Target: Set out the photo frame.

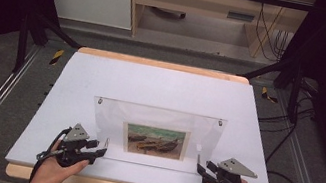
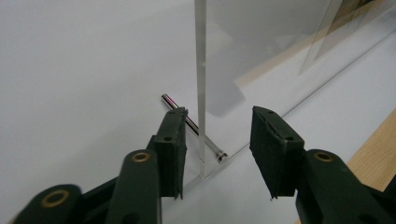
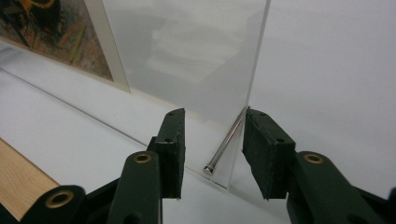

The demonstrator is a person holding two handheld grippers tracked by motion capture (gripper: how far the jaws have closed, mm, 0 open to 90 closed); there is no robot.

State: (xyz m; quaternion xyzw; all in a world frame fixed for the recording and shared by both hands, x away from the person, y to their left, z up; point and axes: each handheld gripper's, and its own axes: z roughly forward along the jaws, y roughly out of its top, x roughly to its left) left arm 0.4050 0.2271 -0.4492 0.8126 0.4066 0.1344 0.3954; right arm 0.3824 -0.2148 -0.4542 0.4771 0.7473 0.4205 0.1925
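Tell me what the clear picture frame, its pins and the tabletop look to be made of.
Clear picture frame: likely acrylic, possibly glass; see-through and glossy, with a pale polished edge in both gripper views.
Left pin and right pin: apparently polished metal; slim rods with bright mirror-like glints and small flat heads.
Tabletop: matte white sheet, material unclear, over what looks like light wood showing at its edges.

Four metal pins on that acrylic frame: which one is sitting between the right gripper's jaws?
The lower right pin, at the clear frame's near corner on the right gripper's side. It lies between the open jaws; the two top-corner pins are farther off, and the fourth is at the left gripper.
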